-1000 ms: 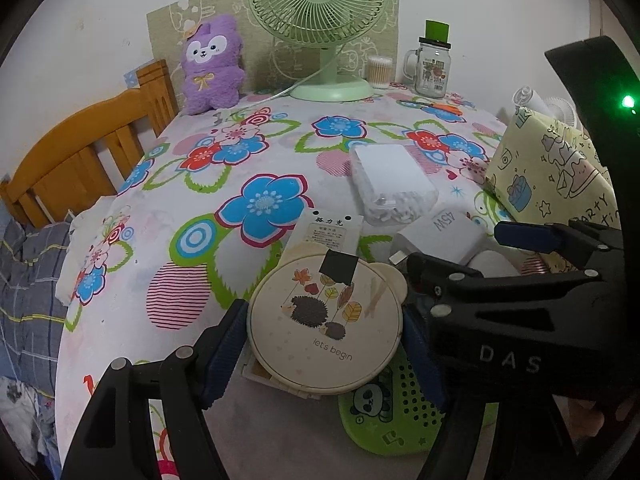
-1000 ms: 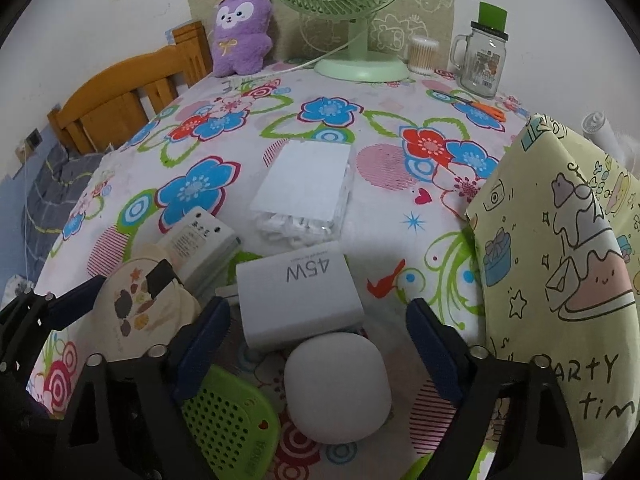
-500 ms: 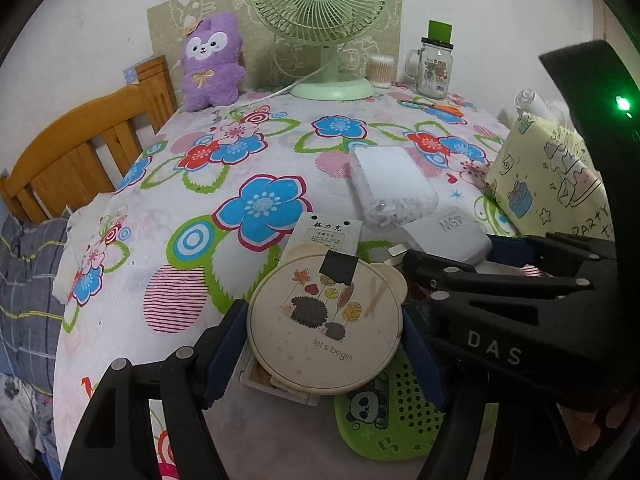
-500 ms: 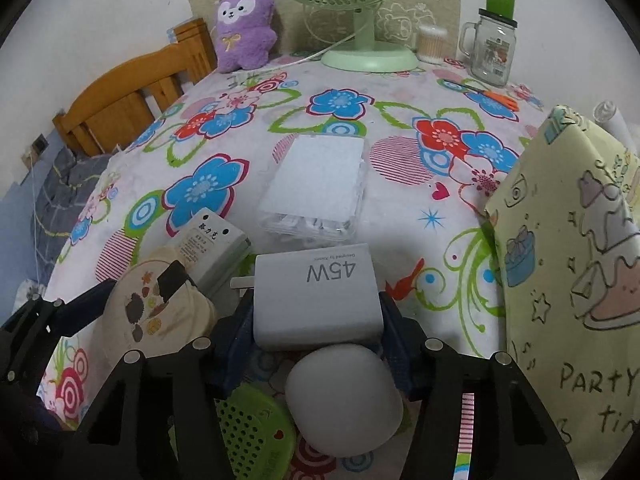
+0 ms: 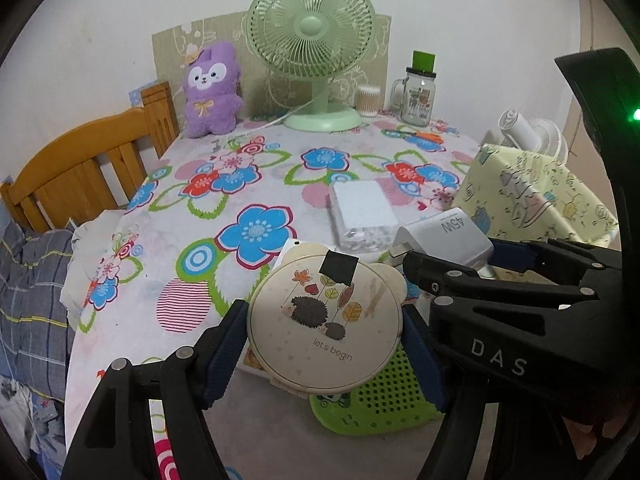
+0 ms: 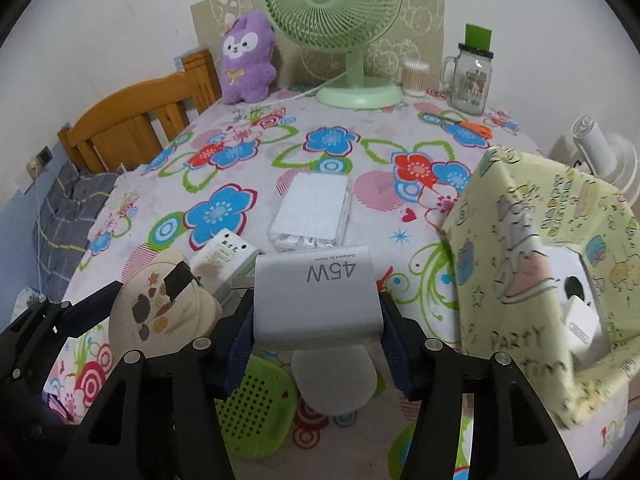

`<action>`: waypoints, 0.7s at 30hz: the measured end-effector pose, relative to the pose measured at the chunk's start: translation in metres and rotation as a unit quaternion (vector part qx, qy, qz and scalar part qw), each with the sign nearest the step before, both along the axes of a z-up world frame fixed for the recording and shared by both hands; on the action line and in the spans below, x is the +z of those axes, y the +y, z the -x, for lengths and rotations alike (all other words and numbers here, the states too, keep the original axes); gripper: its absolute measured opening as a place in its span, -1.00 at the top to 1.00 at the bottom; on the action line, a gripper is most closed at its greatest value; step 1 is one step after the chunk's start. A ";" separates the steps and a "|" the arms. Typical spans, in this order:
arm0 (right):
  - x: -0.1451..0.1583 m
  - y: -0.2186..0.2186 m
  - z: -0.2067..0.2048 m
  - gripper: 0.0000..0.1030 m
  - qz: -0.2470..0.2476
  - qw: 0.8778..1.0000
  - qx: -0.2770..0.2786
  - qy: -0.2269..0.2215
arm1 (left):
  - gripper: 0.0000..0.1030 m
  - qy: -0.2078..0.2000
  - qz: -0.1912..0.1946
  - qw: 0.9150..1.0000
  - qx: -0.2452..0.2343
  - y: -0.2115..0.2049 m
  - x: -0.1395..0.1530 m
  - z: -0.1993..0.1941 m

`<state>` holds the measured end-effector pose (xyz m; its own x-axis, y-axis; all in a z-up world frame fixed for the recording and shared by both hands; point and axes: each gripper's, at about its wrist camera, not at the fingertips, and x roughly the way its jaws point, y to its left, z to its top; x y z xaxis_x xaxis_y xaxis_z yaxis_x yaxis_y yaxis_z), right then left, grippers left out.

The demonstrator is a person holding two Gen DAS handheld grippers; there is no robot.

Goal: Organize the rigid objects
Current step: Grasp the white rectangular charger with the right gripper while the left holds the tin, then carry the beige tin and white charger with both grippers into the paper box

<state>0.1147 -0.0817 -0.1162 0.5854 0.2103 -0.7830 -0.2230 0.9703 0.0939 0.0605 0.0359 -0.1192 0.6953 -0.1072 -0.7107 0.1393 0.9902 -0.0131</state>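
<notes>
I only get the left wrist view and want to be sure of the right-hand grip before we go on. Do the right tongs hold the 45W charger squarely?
Observer: Yes. The right tongs have just been closing, and both pads now press on opposite sides of the charger.
Operator: Anything underneath it?
Observer: A white rounded case lies on the cloth directly below it.
Operator: What about further right?
Observer: The yellow bag has an opening facing this camera, with a white box and a small white plug inside.
</notes>
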 end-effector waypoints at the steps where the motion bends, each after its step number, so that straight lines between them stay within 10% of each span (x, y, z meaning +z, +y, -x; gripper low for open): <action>1: 0.002 -0.001 0.002 -0.16 0.000 1.000 0.000 -0.002 | -0.49 -0.002 0.001 1.000 0.000 -0.001 0.002 0.002; 21: 0.043 -0.036 0.051 -0.17 0.003 0.999 -0.024 -0.046 | -0.49 -0.038 0.002 0.999 -0.003 -0.033 0.032 0.036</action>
<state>0.0632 -0.1181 -0.0730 0.6646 0.1754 -0.7263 -0.1837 0.9806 0.0688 0.0244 0.0028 -0.0867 0.7465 -0.1142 -0.6555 0.1462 0.9892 -0.0059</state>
